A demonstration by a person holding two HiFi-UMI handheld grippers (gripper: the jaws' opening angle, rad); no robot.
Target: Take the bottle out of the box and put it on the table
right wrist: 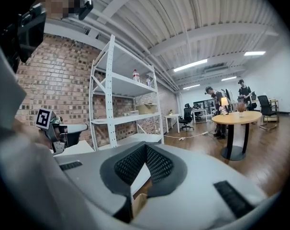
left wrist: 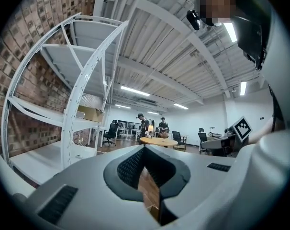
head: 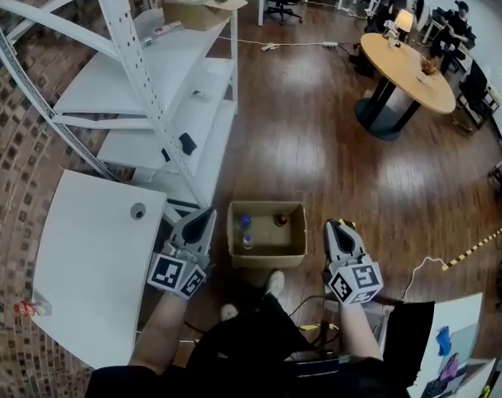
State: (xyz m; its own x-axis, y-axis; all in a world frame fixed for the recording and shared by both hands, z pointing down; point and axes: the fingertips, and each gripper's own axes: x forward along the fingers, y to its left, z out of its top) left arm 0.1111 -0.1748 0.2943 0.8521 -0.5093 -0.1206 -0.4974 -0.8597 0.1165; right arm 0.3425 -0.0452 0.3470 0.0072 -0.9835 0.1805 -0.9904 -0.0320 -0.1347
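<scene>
The blue-capped bottle (head: 245, 222) stands upright in the left part of the cardboard box (head: 266, 260) on the floor, nearer to the left gripper (head: 203, 220) than to the right gripper (head: 335, 227), and both grippers have their jaws closed on nothing.

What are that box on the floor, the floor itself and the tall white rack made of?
The box looks like plain cardboard: matte tan, with thin walls. The floor seems to be wood or wood-look planks: dark brown with visible board lines and a slight sheen. The rack is probably white painted metal, judging by its perforated uprights.
</scene>
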